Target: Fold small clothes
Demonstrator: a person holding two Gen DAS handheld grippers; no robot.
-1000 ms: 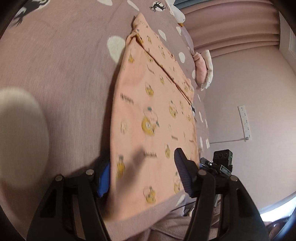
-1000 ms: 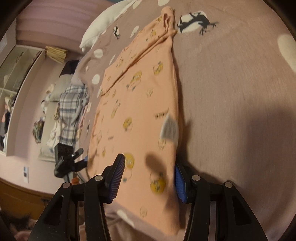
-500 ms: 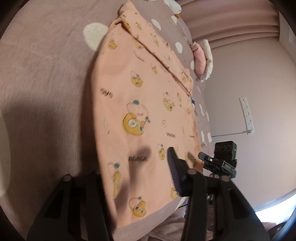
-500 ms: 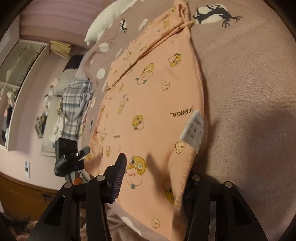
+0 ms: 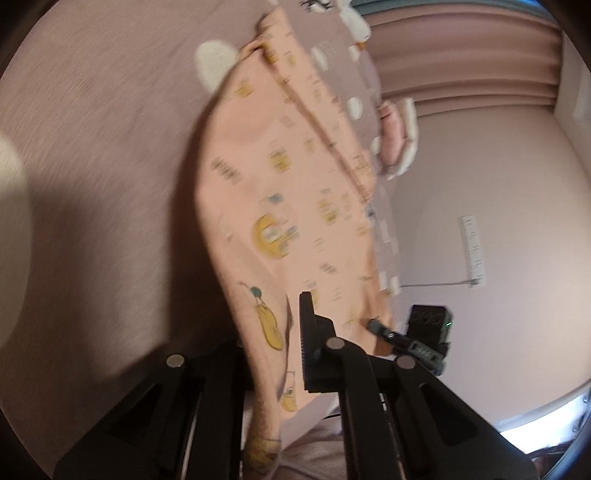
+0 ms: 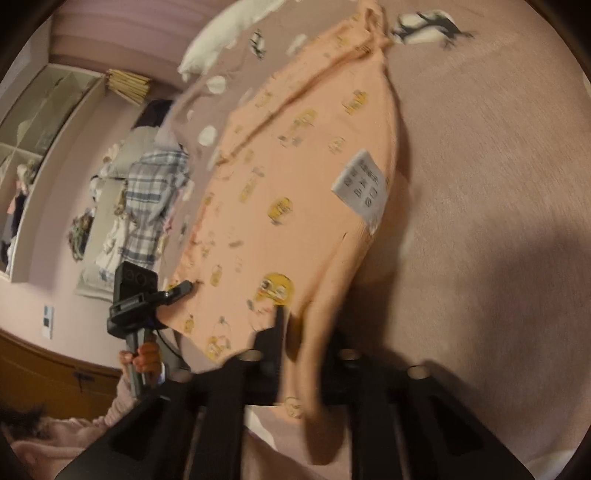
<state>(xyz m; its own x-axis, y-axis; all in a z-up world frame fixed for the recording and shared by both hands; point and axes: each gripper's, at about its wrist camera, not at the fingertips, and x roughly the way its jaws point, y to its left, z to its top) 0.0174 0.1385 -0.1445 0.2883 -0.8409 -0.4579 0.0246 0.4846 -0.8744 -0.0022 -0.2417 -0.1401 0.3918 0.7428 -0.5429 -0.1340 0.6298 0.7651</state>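
Observation:
A small peach garment [image 5: 280, 206] with yellow cartoon prints lies on a mauve bedspread [image 5: 92, 147]. Its near hem is lifted off the bed. My left gripper [image 5: 273, 347] is shut on the hem's left corner. My right gripper [image 6: 306, 347] is shut on the hem's right corner, where the cloth [image 6: 295, 206] bunches between the jaws. A white care label [image 6: 360, 184] shows on the garment's right edge. The far end with the sleeves still rests on the bed. The other gripper shows at the hem in each view: the right one [image 5: 424, 332], the left one [image 6: 140, 291].
The bedspread [image 6: 480, 184] has white dots and black deer prints. A white pillow [image 6: 225, 33] lies at the far end. A pink folded item [image 5: 399, 140] sits at the bed's edge. A plaid cloth pile [image 6: 155, 192] and shelves stand beside the bed. A wall socket strip [image 5: 472, 251] hangs right.
Both grippers have closed on the near hem corners and lifted them off the bed. The garment's near end now hangs raised and bunched in the jaws.

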